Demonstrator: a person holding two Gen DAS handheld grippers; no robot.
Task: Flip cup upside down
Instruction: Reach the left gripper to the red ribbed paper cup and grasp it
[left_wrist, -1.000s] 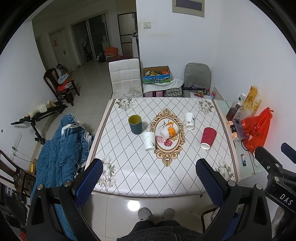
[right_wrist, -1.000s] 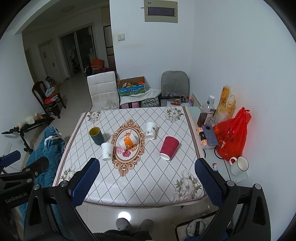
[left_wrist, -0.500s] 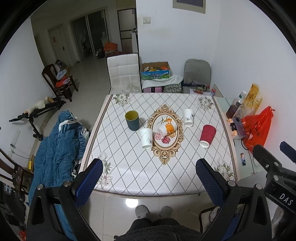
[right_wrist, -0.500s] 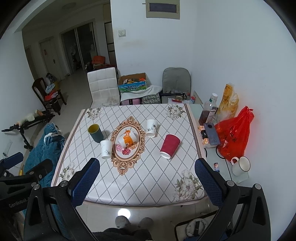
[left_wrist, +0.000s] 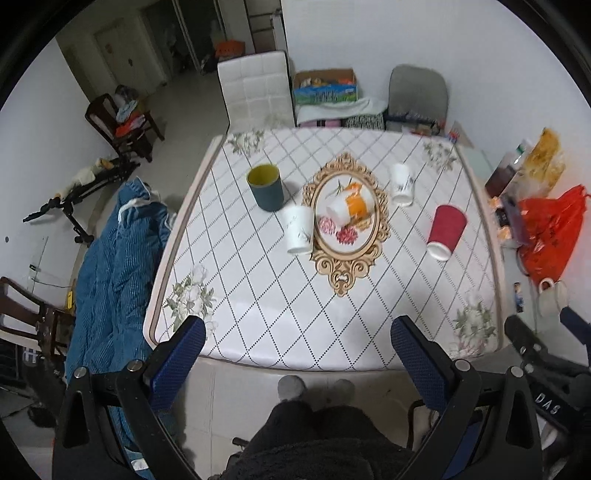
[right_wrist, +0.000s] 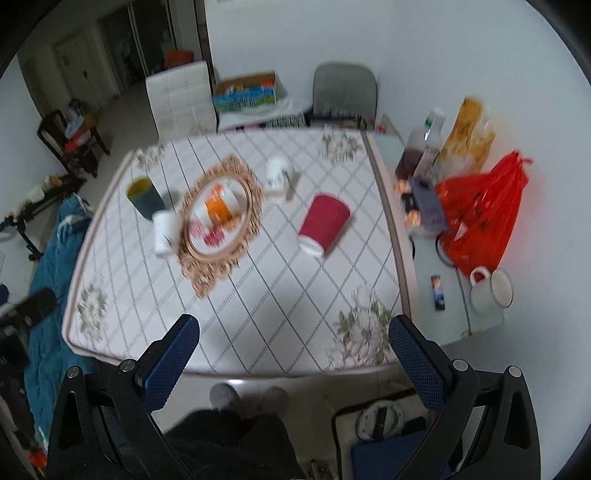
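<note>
1. While both grippers hang above the near edge of the table (left_wrist: 258, 314), the left gripper (left_wrist: 295, 354) has its jaws wide apart, holding nothing.
2. At the left of the table stands a dark green cup (left_wrist: 266, 186), upright, with a yellow inside.
3. Just right of it and nearer, a white cup (left_wrist: 300, 229) sits mouth-down, touching the edge of the gold-framed oval mat (left_wrist: 347, 221).
4. On that mat a white and orange cup (left_wrist: 347, 208) lies on its side.
5. Further right, a second white cup (left_wrist: 402, 184) sits mouth-down (floral print on its wall).
6. Right again, a red cup (right_wrist: 325, 223) sits mouth-down, well apart from both grippers.
7. Beyond the table's right edge is a red bag (right_wrist: 484, 218), with a white mug (right_wrist: 493, 290) near it.
8. The right gripper (right_wrist: 293, 350) also has its jaws spread wide and empty (this view is blurred).
</note>
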